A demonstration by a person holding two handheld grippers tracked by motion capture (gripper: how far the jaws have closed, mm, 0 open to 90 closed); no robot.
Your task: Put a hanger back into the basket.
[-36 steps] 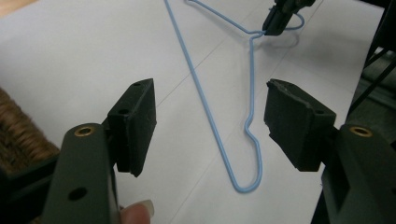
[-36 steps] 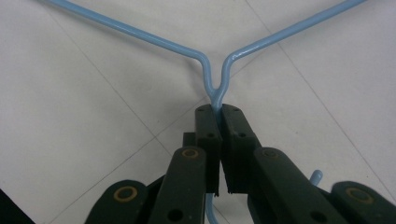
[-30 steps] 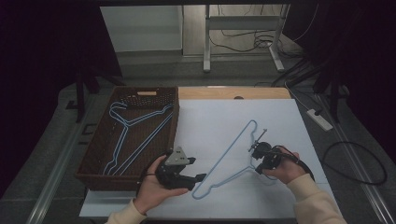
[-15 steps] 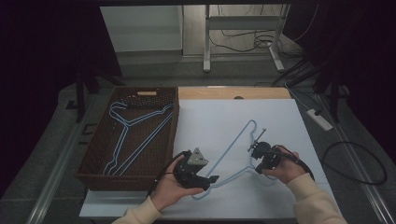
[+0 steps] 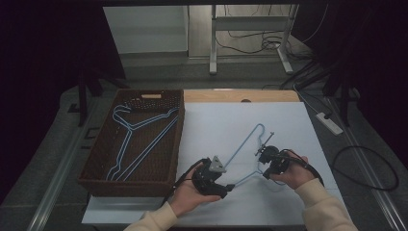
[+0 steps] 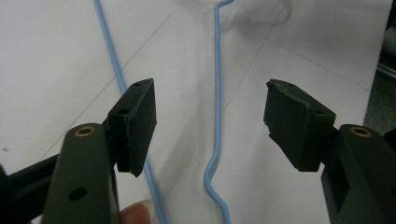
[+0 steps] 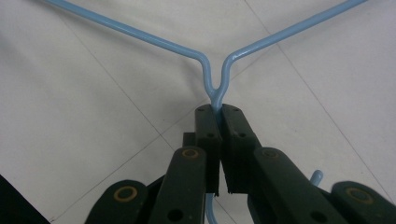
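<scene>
A light blue wire hanger (image 5: 242,147) lies on the white table top (image 5: 216,125). My right gripper (image 5: 264,167) is shut on its twisted neck, just below the hook. In the right gripper view the black jaws (image 7: 218,112) pinch the neck where the two shoulder wires (image 7: 154,42) part. My left gripper (image 5: 227,187) sits low at the hanger's near left corner and is open. Between its wide-apart jaws (image 6: 210,116) runs one notched blue wire (image 6: 216,70), untouched by either pad; a second wire passes behind the left pad (image 6: 135,121).
A brown woven basket (image 5: 96,159) stands at the table's left with more blue hangers (image 5: 134,139) lying in it. A wooden strip (image 5: 240,95) edges the table's far side. A power strip (image 5: 329,122) and cables (image 5: 365,168) lie on the floor at the right.
My left hand has moved right and down from beside the basket to the hanger's near left corner, jaws still open. The right gripper has kept still on the neck.
</scene>
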